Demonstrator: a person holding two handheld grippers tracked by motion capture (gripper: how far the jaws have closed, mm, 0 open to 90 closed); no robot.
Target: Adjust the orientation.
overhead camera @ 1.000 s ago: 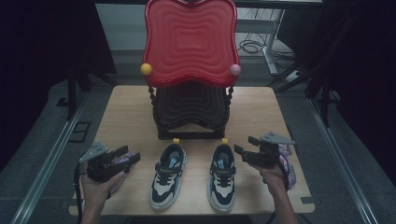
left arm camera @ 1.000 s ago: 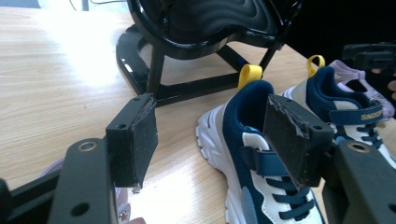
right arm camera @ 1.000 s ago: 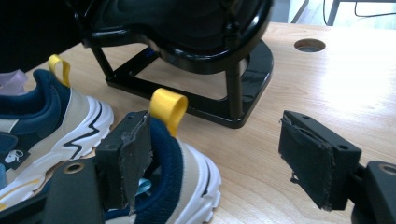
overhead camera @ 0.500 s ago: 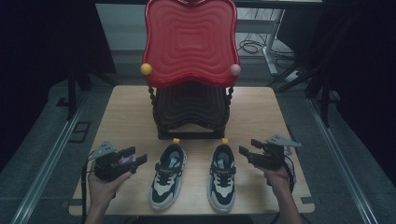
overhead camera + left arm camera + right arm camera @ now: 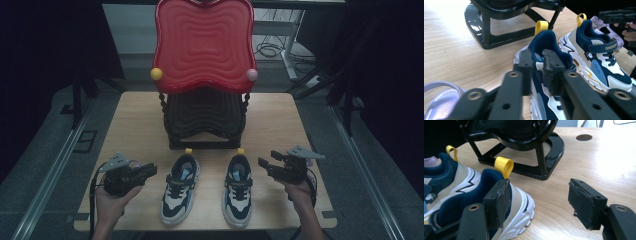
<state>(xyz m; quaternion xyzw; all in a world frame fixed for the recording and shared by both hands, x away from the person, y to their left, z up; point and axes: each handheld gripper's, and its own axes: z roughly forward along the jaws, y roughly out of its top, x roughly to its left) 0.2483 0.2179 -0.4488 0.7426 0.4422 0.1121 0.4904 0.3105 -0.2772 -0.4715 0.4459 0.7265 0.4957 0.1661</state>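
Sitting side by side on the worktop [image 5: 135, 120], looking light and soft-sided: the left sneaker [image 5: 180, 187] and right sneaker [image 5: 238, 190], best pinched at the padded heel collar, the left gripper [image 5: 150, 171] having just been closing to a narrow gap on nothing, the right gripper [image 5: 262, 163] gaping wide and empty.

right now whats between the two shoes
Only bare tabletop lies between the left shoe and the right shoe; the high view shows that strip of wood clearly.

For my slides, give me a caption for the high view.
Two hand-held grippers flank a pair of sneakers before a red chair.
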